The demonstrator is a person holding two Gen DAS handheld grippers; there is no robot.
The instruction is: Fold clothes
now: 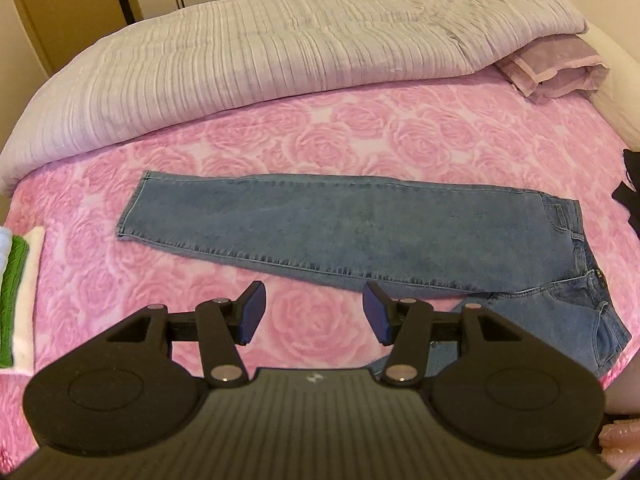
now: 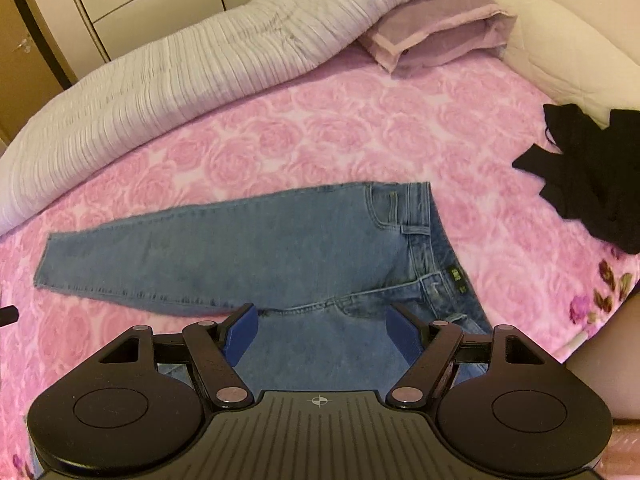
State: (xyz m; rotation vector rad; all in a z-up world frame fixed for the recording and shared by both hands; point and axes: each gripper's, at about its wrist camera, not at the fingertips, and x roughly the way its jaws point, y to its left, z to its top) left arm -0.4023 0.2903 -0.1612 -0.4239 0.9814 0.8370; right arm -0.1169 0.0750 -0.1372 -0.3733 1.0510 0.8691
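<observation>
The jeans [image 1: 340, 224] lie across the pink bed [image 1: 280, 128], one leg spread flat and the other hanging toward the near edge, nothing folded yet, both the left claw [image 1: 314, 312] and right claw [image 2: 322, 332] released and empty.

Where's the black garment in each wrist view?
Left wrist: black garment, a sliver cut off at the right edge, mid-height.
Right wrist: black garment, crumpled at the right, upper-middle, on the pink bedspread.
Shared landmark: the jeans waistband, left of it.
</observation>
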